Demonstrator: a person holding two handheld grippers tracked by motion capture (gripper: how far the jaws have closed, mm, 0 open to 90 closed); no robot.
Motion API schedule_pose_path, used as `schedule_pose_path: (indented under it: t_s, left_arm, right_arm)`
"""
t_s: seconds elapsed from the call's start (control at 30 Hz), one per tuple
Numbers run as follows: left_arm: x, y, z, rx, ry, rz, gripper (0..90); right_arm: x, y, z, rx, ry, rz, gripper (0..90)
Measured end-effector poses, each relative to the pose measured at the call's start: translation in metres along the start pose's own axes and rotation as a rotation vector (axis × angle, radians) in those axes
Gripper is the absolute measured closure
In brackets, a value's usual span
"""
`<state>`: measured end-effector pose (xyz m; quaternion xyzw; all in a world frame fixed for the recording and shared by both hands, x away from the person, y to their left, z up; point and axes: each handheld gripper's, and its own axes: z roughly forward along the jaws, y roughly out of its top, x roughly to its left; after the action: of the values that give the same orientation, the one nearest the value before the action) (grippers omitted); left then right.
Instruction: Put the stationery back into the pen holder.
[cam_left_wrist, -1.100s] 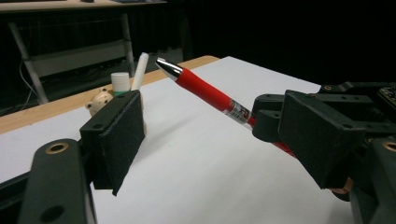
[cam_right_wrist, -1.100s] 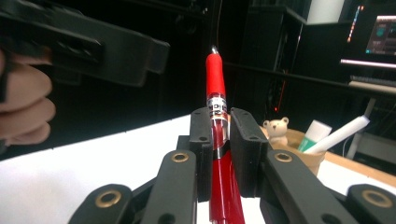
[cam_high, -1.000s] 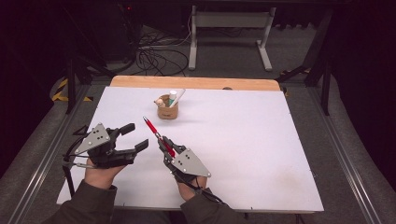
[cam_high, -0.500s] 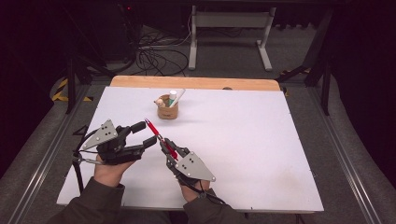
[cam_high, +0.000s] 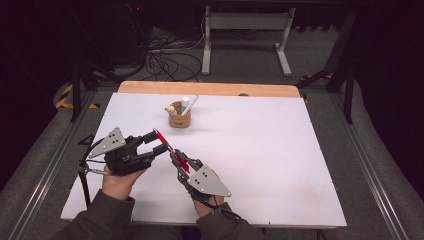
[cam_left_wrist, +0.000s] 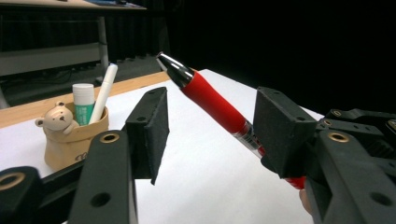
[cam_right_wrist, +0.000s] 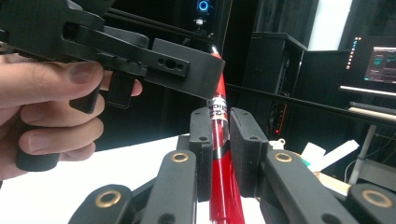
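Between left tool (cam_high: 160, 143) pads, seemingly narrower than before, red pen (cam_left_wrist: 212, 100).

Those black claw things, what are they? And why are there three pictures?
They are grabbing tools, one in each of a person's hands. One picture looks down from above the white table; the other two come from small cameras riding on each tool. The right gripper is shut on a red pen, holding it up at a slant. The left gripper has just been closing its jaws around the pen's tip end, but the pads do not press on it yet. Farther back stands a little bear-shaped cup holding a glue stick and a white pen.
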<state>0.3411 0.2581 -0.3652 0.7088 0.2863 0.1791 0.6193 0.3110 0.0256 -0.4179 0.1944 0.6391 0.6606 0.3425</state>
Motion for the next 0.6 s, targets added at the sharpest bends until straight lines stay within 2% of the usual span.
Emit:
schedule_pose_path:
  t_s: [0.13,0.3,0.6]
  left_arm:
    - [-0.0012,0.0017,0.0006,0.0,-0.01,0.017,52.0]
    - [-0.001,0.0032,-0.0001,-0.005,-0.025,0.013,58.7]
    - [-0.0025,0.0042,0.0006,-0.011,-0.051,0.01,65.5]
  right_arm:
    - [0.0008,-0.0006,-0.0002,-0.005,0.01,0.0,80.2]
    - [-0.0001,-0.0009,-0.0011,-0.007,0.012,-0.01,80.2]
    - [0.0002,-0.0017,-0.0005,-0.001,0.014,-0.008,80.2]
